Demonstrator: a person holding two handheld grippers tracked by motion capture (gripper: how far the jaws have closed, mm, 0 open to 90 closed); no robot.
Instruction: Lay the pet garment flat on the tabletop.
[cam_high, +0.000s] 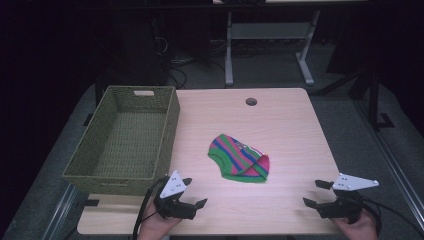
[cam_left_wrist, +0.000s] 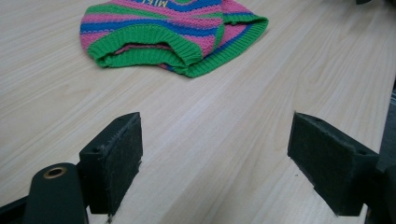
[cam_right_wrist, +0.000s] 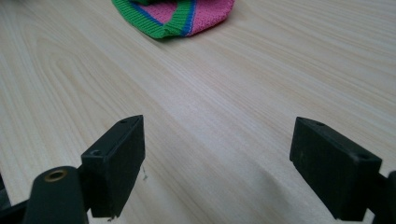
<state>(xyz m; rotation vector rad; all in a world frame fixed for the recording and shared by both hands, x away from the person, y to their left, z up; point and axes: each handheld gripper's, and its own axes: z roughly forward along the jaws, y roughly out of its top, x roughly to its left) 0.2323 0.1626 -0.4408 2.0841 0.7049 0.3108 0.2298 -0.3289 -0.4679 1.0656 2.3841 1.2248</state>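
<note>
**A:** ok so where are we at? From the high view we've got the left gripper (cam_high: 194, 192) down at the near edge of the table (cam_high: 290, 125), just in front of the near right corner of the green woven basket (cam_high: 125, 137). Jaws spread wide, nothing between them.

**B:** yep, and our right gripper (cam_high: 316, 193) is over at the near right side of the table, same deal: jaws wide apart, holding nothing. Both of them point toward the middle of the table.

**A:** the thing we're aiming at is the striped knit hat (cam_high: 240, 159), pink/green/blue stripes with a green ribbed edge. It's lying flat roughly mid-table, to the right of the basket and clear of it, not touching either gripper.

**B:** in the left gripper view we see the hat (cam_left_wrist: 173, 35) up ahead of our jaws, ribbed opening facing us, bare wood between the pads and the fabric. There's some lettering on it but we can't read it properly.

**A:** and the right gripper view catches just the edge of the hat (cam_right_wrist: 180, 14) at the top, farther off, with a long stretch of tabletop (cam_right_wrist: 210, 116) in between. Pads hover over bare wood there too.

**B:** basket looks like it has nothing in it from above, btw. There's also a round cable hole (cam_high: 251, 101) at the far edge of the table, well behind the hat.
</note>
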